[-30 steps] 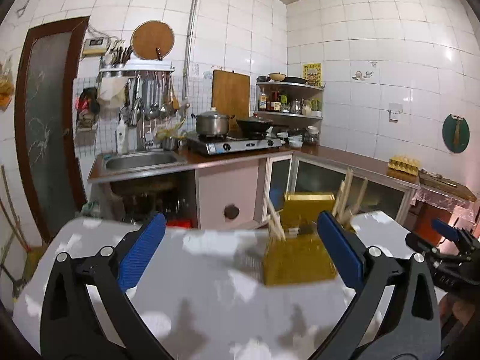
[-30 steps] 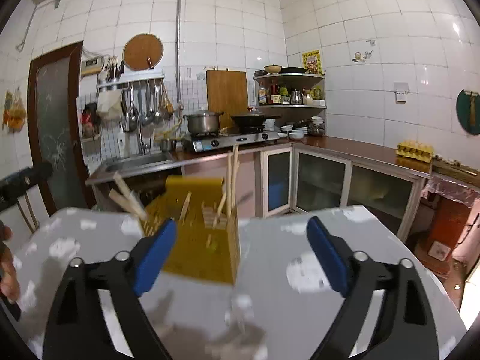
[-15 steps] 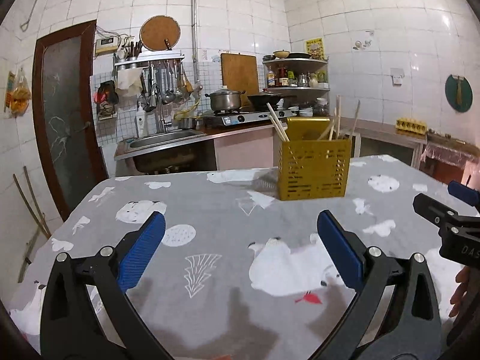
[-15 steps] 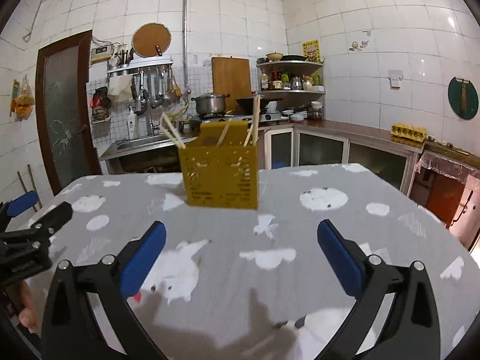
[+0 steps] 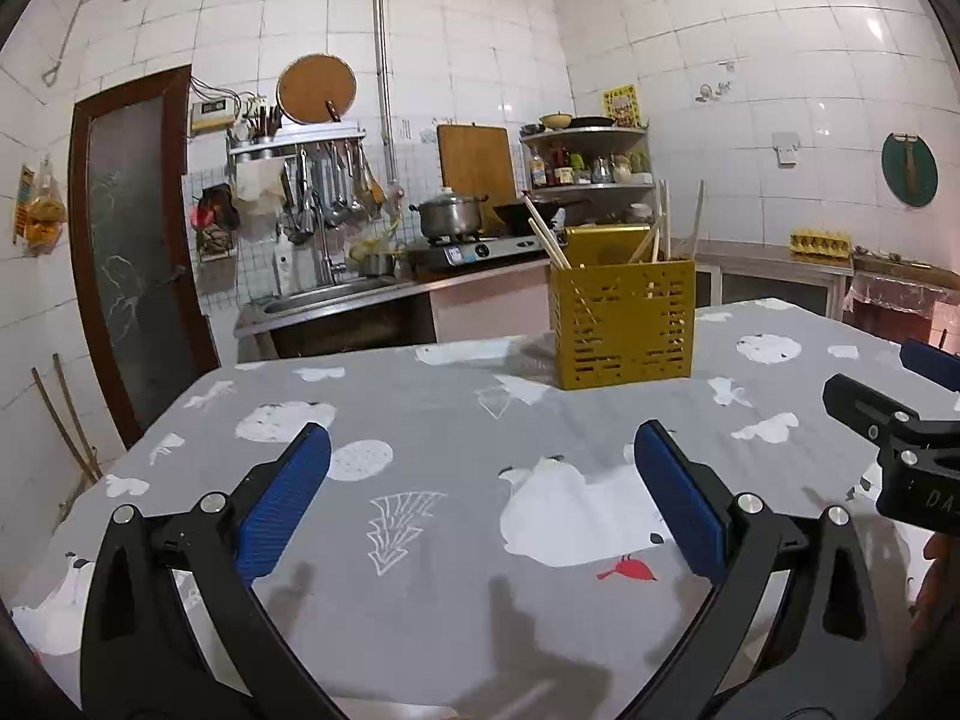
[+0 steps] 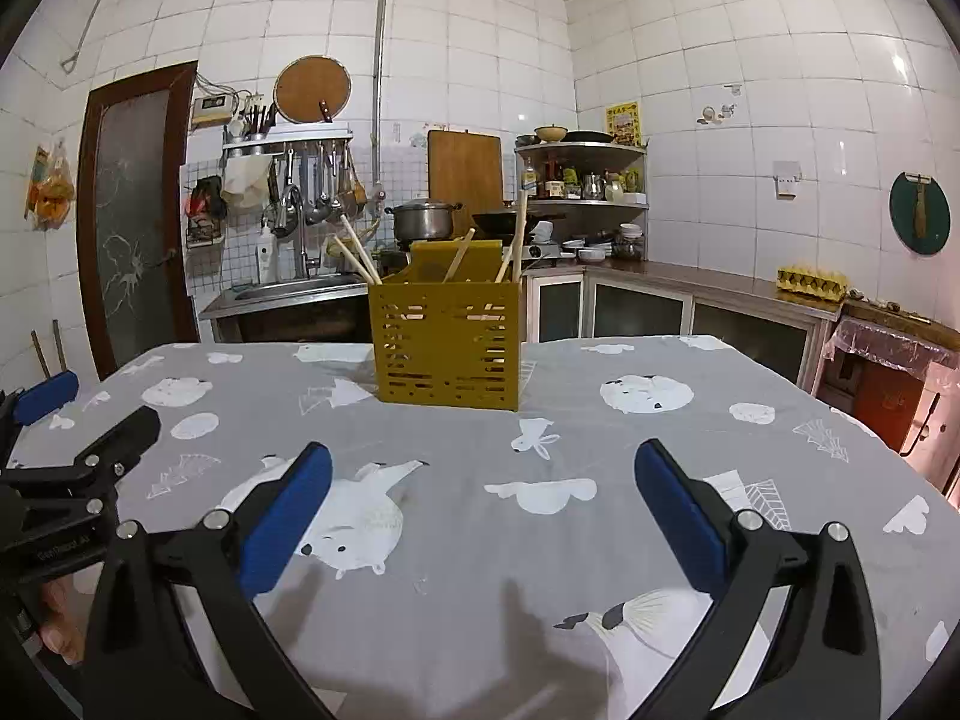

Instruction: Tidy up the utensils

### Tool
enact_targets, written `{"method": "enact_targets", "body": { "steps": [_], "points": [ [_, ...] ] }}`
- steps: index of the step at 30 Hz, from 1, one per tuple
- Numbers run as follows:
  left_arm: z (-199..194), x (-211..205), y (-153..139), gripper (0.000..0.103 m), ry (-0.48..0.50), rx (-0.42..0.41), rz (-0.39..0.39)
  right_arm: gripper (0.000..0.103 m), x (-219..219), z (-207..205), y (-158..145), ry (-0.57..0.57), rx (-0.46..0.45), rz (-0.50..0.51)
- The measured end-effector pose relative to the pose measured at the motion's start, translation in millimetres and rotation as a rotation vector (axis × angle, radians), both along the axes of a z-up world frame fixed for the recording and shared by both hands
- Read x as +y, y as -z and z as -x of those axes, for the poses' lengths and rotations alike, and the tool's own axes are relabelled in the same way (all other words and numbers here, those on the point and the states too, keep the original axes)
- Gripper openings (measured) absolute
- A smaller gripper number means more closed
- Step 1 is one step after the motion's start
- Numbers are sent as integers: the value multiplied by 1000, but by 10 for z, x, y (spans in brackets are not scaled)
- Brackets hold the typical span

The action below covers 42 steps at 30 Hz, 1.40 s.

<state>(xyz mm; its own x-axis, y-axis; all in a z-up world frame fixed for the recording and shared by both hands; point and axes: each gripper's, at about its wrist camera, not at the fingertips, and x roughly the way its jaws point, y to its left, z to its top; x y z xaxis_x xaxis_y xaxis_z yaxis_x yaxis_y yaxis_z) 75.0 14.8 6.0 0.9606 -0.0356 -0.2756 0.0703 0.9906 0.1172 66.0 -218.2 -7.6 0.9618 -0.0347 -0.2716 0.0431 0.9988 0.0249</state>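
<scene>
While both hand-held grippers, left (image 5: 480, 495) and right (image 6: 483, 501), are held wide open and empty, the yellow chopstick holder (image 6: 447, 342) is seen standing on the far table (image 6: 600, 540).

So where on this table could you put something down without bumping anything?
Nearly anywhere: the grey animal-print tablecloth lies bare between the yellow slotted plastic chopstick holder and both open grippers, left and right, and on both sides of the holder. Only the holder's own spot is taken.
</scene>
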Motion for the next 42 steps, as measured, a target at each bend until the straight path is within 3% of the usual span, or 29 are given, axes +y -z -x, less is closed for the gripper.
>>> {"method": "enact_targets", "body": {
  "steps": [12,42],
  "points": [
    [-5,93,-1,98,-12,0,60,99,13,73,-16,6,-35,4],
    [17,87,-13,98,-12,-9,64,99,45,108,-17,10,-53,18]
  ]
}}
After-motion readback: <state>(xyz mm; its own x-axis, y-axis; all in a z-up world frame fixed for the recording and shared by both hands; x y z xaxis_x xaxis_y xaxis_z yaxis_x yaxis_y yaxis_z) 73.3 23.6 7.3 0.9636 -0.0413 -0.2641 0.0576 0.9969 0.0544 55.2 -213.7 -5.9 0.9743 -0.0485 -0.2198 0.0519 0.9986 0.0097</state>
